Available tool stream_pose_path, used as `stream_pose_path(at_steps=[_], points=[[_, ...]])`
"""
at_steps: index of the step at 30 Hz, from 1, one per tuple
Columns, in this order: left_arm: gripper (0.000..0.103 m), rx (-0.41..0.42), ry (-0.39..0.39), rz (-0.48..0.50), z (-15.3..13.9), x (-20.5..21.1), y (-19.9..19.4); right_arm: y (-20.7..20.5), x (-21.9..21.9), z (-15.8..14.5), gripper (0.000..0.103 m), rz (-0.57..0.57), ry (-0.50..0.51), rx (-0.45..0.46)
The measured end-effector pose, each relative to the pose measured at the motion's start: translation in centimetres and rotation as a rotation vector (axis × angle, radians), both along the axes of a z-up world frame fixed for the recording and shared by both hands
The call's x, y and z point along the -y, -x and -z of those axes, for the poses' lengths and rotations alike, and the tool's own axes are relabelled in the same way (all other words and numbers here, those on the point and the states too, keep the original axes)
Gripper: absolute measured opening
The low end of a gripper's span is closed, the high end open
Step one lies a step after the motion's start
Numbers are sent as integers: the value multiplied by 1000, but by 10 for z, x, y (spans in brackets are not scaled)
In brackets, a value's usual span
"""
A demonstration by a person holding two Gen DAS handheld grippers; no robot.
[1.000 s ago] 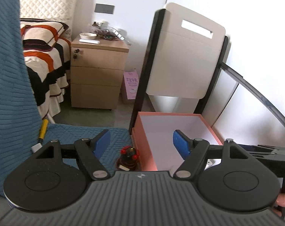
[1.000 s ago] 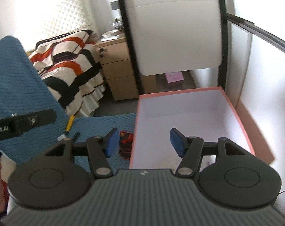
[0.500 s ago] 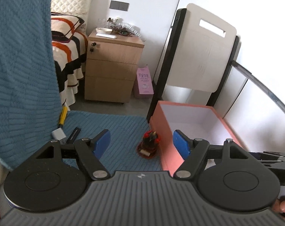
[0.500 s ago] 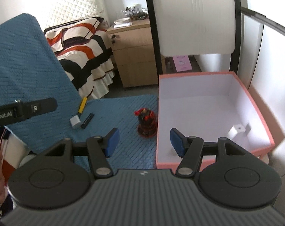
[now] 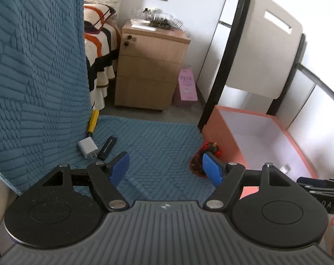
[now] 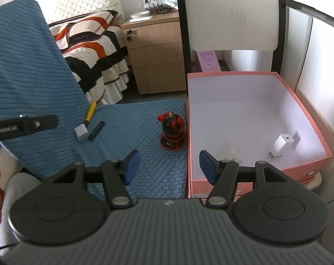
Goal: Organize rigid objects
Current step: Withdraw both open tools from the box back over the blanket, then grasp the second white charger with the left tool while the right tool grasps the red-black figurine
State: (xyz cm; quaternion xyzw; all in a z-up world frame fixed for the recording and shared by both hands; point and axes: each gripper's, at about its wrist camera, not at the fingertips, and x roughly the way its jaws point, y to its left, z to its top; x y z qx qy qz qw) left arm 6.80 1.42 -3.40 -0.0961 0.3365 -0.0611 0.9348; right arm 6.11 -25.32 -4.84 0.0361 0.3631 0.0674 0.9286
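**Blue mat, three things left out of the box**

Blue quilted mat carries what is not yet packed: a red-and-black figurine, a grey charger, a black stick and a yellow pen. One white charger already lies in the pink box.

Both grippers hang empty with jaws spread wide. The right gripper has the figurine ahead of it, just left of centre, standing upright and just beside the box's left wall. The left gripper sees the same figurine partly behind its right fingertip, while the charger and stick lie ahead to its left, the stick's long axis running away from the gripper, slightly rightward.

Judged from this, the figurine is the near target for either gripper; the charger group suits the left.
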Motion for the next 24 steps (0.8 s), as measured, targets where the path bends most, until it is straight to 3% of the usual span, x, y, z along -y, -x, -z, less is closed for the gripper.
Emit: stream_pose_path(at_steps=[10,24], points=[[78,-32,1,-42,35,-8,-35,-31,-5,17,62,2,13,-38],[78,-77,-135,-121,119,-14,-103,-92,-34,51,61,-33,101,-73]])
